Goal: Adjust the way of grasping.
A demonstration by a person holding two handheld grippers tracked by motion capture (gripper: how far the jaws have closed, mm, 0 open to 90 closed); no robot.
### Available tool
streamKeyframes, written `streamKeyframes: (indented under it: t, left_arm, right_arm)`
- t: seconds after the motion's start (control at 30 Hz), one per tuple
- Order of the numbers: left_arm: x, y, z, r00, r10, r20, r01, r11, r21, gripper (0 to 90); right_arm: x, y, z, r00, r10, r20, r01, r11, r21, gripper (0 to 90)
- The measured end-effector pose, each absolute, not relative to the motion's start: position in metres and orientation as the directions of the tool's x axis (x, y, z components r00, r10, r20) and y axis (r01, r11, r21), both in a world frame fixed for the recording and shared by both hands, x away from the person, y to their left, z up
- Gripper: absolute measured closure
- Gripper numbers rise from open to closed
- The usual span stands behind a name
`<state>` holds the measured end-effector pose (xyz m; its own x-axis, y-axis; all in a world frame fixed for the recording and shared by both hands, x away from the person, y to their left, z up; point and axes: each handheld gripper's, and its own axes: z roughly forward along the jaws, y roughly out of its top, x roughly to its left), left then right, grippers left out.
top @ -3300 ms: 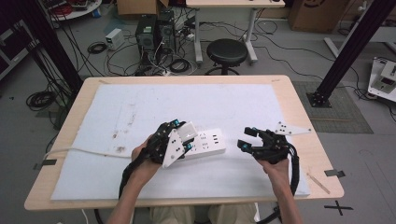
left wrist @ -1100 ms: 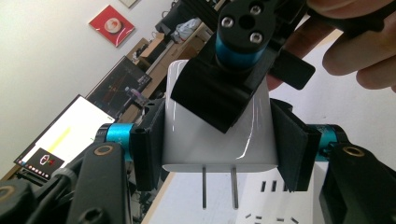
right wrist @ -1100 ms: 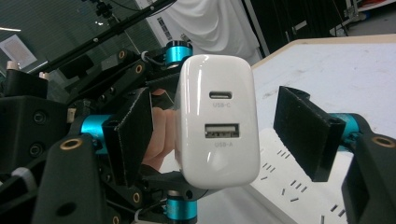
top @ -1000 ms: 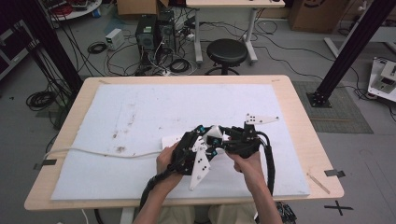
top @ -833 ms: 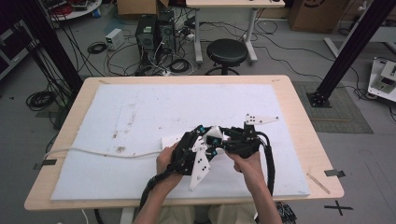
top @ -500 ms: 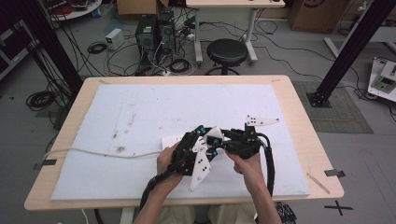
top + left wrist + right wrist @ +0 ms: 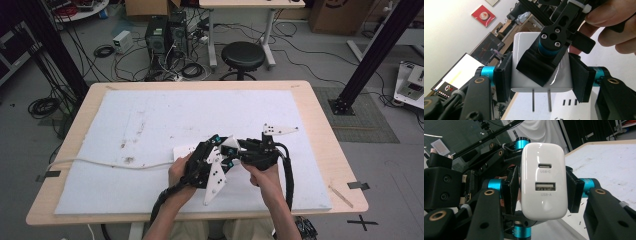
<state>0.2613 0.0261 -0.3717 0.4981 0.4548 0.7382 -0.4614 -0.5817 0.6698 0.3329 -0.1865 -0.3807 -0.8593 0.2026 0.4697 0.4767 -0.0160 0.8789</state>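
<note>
**Charger gripped from both sides above the power strip**

Near the table's front centre, the left gripper [image 7: 216, 161] and right gripper [image 7: 243, 151] both clamp the glossy white two-prong USB wall charger [image 7: 544, 182], jaws closed on its sides. Its prongs point down toward the white power strip [image 7: 186, 150], probably for plugging in. The crowded grippers hide the sockets; the strip's white cable [image 7: 100, 163] trails left.
</note>
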Motion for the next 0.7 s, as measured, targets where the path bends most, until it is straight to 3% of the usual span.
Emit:
streamKeyframes:
  t: [0.7]
  left_arm:
    - [0.2617,0.0253,-0.3728,0.496,0.454,0.741,-0.468,-0.579,0.668,42.4]
  right_arm:
    - [0.3339,-0.1901,-0.38,-0.859,0.185,0.477,0.481,-0.031,0.876,61.7]
